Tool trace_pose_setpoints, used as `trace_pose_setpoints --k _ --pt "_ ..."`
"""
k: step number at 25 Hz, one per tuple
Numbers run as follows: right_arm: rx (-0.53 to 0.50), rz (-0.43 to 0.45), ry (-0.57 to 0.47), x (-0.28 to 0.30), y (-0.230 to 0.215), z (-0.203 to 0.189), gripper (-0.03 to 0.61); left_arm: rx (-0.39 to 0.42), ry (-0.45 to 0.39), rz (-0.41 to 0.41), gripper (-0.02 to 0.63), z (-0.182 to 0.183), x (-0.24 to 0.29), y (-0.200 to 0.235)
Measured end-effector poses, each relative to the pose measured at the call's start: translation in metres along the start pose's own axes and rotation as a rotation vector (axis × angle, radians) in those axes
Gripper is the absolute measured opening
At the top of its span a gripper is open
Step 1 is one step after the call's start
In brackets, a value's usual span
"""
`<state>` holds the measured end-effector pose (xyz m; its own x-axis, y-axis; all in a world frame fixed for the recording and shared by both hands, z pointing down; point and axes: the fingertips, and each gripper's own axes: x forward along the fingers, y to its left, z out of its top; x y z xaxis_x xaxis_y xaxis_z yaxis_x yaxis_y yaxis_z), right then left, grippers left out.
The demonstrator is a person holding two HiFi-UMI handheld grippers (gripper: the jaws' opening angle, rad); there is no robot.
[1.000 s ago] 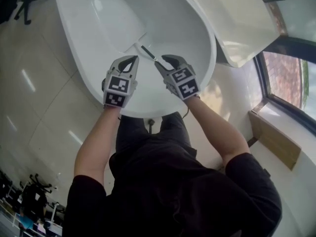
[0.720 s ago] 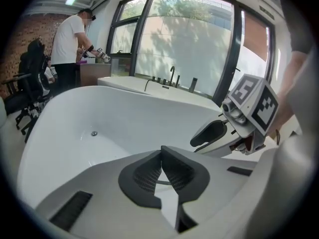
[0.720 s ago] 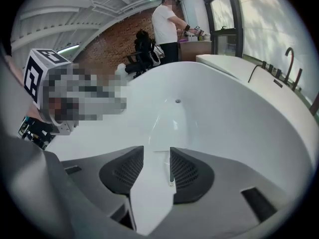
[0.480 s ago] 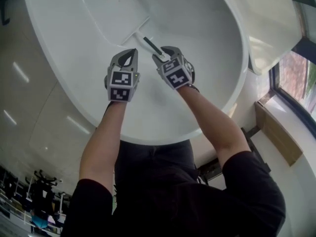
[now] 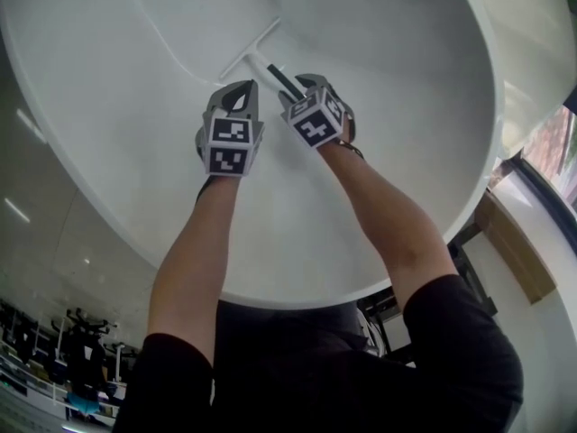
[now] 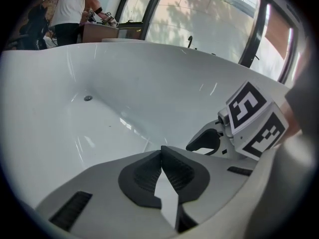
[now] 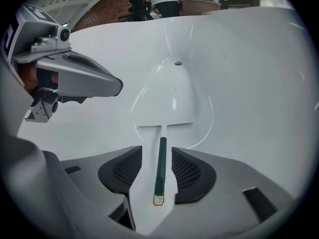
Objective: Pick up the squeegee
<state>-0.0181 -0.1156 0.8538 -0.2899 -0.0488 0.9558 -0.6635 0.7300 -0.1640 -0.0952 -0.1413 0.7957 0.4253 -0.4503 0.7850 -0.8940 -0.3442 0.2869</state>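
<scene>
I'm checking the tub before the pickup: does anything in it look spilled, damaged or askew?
Nothing stands out. The squeegee lies flat on the bathtub floor, its dark handle between the opening jaws of the right gripper, not yet gripped. No spill or damage shows on the white surface.

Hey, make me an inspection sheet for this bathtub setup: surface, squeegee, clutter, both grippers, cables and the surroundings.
Surface: white tub, with a drain at the far end of its floor.
Job's things: squeegee lies flat on the tub floor, dark handle toward the person, blade crosswise at the far end.
Clutter: nothing seen.
Grippers: left gripper has its jaws together and is empty, beside the right one. Right gripper has its jaws opening, with the handle between them and the pads not touching it.
Cables: nothing seen.
Surroundings: large windows; another person stands beyond the tub rim.
</scene>
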Motion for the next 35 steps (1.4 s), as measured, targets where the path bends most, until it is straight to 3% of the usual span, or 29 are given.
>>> trace_pose_setpoints --k 7,13,21,23,29,35 --pt "-0.035 0.005 0.067 0.055 -0.005 -0.018 0.19 -0.004 0.032 -0.004 0.002 -0.026 0.037 0.012" --pt "-0.032 -0.006 0.101 0.055 -0.013 -0.019 0.19 -0.013 0.026 -0.01 0.002 -0.024 0.027 0.003" --pt "-0.029 0.009 0.198 0.098 -0.008 -0.025 0.19 -0.033 0.038 -0.016 0.002 -0.044 0.041 0.022" --pt "-0.033 0.001 0.212 0.096 -0.006 -0.026 0.14 -0.032 0.034 -0.012 0.002 -0.041 0.035 0.022" --pt "-0.017 -0.024 0.213 0.096 -0.023 -0.041 0.107 -0.02 0.02 0.006 0.002 -0.028 0.044 0.01" --pt "0.024 -0.051 0.152 0.068 -0.021 -0.017 0.101 -0.023 -0.009 0.034 0.002 -0.009 0.018 0.019"
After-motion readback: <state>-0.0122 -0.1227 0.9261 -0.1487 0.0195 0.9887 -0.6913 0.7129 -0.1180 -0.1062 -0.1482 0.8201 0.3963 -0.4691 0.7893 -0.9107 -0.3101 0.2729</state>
